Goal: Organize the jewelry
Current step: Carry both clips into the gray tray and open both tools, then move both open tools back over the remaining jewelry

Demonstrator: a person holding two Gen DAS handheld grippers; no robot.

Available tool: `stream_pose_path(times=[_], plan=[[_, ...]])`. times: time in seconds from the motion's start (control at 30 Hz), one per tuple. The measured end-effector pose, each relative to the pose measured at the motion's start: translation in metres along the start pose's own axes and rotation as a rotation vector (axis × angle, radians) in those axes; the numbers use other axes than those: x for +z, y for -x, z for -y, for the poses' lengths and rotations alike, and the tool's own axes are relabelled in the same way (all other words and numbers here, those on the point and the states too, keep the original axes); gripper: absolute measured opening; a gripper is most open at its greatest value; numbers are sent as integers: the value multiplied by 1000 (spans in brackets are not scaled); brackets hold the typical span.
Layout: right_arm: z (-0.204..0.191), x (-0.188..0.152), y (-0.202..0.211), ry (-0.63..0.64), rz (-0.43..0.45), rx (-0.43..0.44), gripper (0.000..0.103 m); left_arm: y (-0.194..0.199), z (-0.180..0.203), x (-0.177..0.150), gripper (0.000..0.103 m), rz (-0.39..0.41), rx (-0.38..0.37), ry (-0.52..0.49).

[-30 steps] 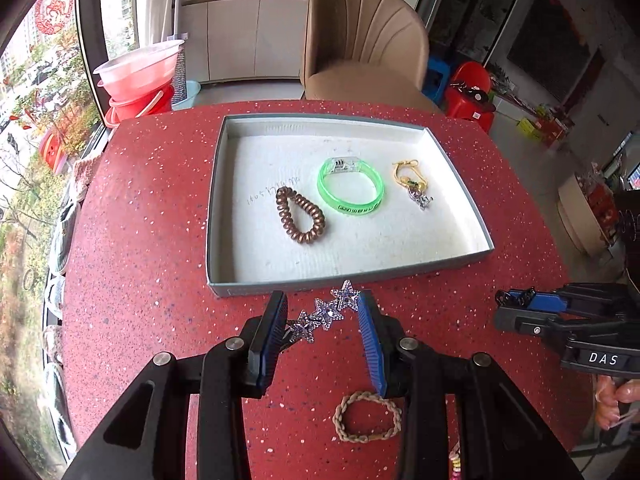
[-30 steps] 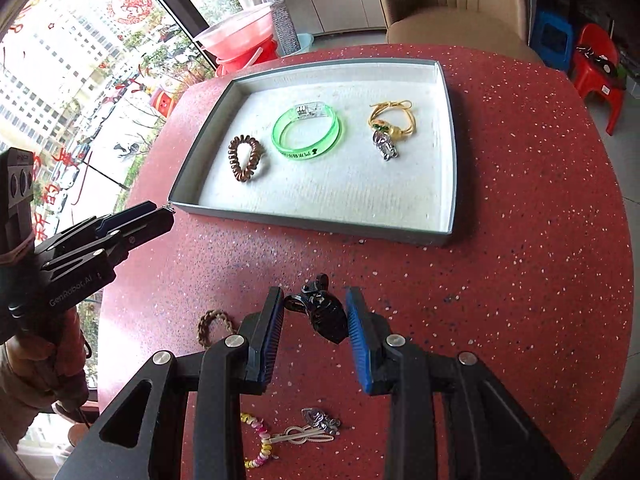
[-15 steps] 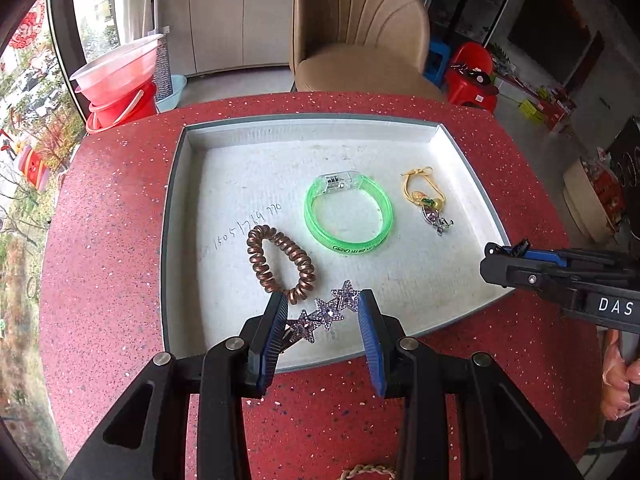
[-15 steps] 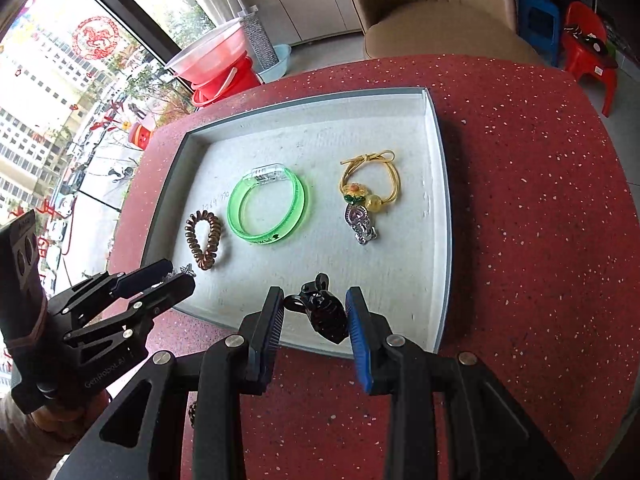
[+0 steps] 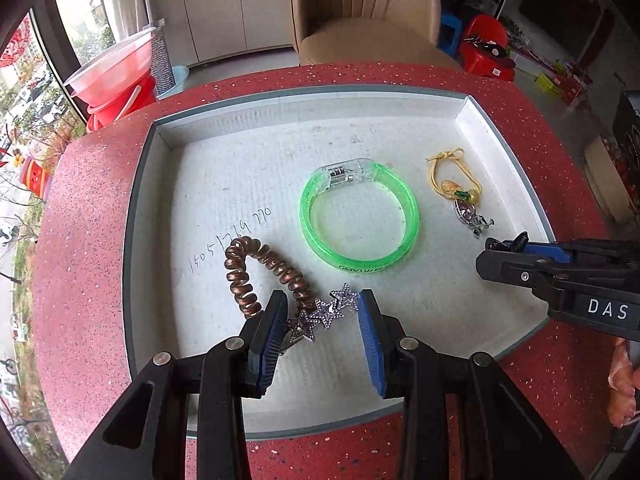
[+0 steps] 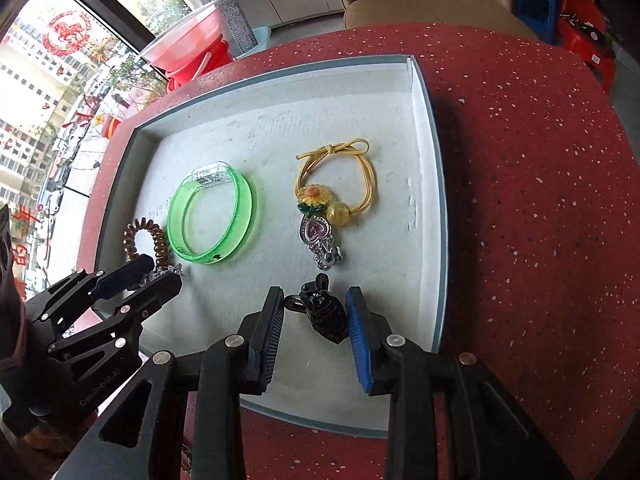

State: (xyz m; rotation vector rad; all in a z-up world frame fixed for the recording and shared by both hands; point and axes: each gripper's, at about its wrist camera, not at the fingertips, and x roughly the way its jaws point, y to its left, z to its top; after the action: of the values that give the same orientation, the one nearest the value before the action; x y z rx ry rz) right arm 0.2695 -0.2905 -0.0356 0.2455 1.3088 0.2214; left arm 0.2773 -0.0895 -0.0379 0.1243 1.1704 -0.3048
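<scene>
So the tray (image 5: 136, 216) is the landmark here. Three pieces already sit in it: a coil hair tie (image 5: 260, 272) on its left side, a green bangle (image 5: 360, 220) mid-tray, a yellow charm tie (image 5: 456, 184) on the right. Two are left to drop. The left gripper (image 5: 322, 320) pinches a star clip (image 5: 324, 314) crosswise over the tray's near-left part; the right gripper (image 6: 316, 316) squeezes a dark claw clip (image 6: 324, 314), probably just above the near-right floor.
</scene>
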Motion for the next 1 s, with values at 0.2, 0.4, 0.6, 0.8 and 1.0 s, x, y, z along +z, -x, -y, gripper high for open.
stream_pose_path(times=[0.2,0.4,0.6,0.8,1.0], plan=[[2,10,0,-9,31,-17,35,-10,-4,6,54,10,52,21],[3,13,-1,-15,37,-10,36,-11,-6,8,55,19,83,41],[6,12,2,-34,35,16,48,6,-3,4,55,70,109,24],[2,10,17,-55,71,63,59,22,-2,0,56,85,110,40],[-8,0,38,-60,110,99,66,50,-7,-15,92,142,135,57]])
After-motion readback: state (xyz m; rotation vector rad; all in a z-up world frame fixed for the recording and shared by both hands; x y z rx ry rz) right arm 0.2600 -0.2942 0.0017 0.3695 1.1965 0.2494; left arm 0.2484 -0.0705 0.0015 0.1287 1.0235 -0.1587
